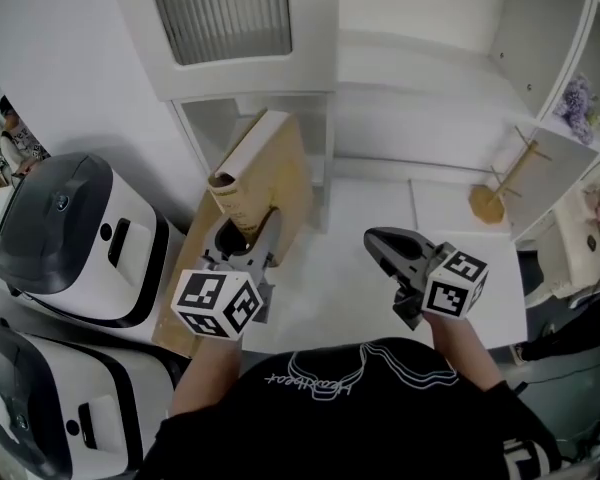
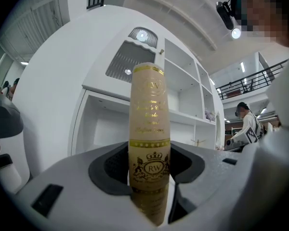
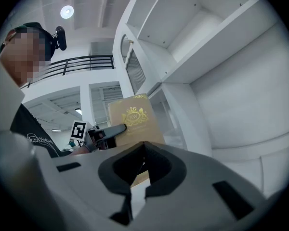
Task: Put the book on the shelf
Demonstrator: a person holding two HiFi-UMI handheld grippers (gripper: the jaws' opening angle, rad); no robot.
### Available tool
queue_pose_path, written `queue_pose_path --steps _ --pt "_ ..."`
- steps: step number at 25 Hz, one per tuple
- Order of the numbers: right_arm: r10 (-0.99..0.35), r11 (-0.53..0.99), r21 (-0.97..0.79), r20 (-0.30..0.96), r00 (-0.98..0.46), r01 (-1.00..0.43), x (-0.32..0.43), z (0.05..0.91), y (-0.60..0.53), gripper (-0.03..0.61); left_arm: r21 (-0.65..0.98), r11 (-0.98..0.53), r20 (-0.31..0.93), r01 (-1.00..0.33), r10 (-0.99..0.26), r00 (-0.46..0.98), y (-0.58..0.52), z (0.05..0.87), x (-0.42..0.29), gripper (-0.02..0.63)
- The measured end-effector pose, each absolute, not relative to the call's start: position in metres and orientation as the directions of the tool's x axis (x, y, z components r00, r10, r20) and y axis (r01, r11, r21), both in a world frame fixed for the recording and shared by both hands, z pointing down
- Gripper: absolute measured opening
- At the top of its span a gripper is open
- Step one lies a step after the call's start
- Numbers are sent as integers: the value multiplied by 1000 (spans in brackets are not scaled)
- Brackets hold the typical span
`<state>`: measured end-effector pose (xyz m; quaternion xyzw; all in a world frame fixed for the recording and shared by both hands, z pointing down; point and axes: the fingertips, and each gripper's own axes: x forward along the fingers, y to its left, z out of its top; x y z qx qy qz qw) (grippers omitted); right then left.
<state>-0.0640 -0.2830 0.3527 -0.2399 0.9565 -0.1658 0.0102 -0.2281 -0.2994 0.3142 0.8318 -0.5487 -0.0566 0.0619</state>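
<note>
left tool clamps book, right tool closed

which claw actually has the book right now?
The left claw: its jaws are clamped on the spine of the tan, gold-printed book. The right claw is shut on nothing, off to the book's side.

The book stands in the left tool before the shelf, beside an appliance.

Bright even indoor light, soft shadows, fisheye-darkened corners
</note>
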Motion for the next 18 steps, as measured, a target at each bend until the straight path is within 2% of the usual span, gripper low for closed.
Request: queue_pose_path --steps 4,18 --pt "-467 827 -318 72 -881 -464 -66 357 -292 6 166 -384 -27 -908 -922 385 -319 316 -234 202" --pt "-479 815 -318 103 -872 -485 -63 368 -311 6 20 -303 -31 -953 -953 302 -341 324 -244 202"
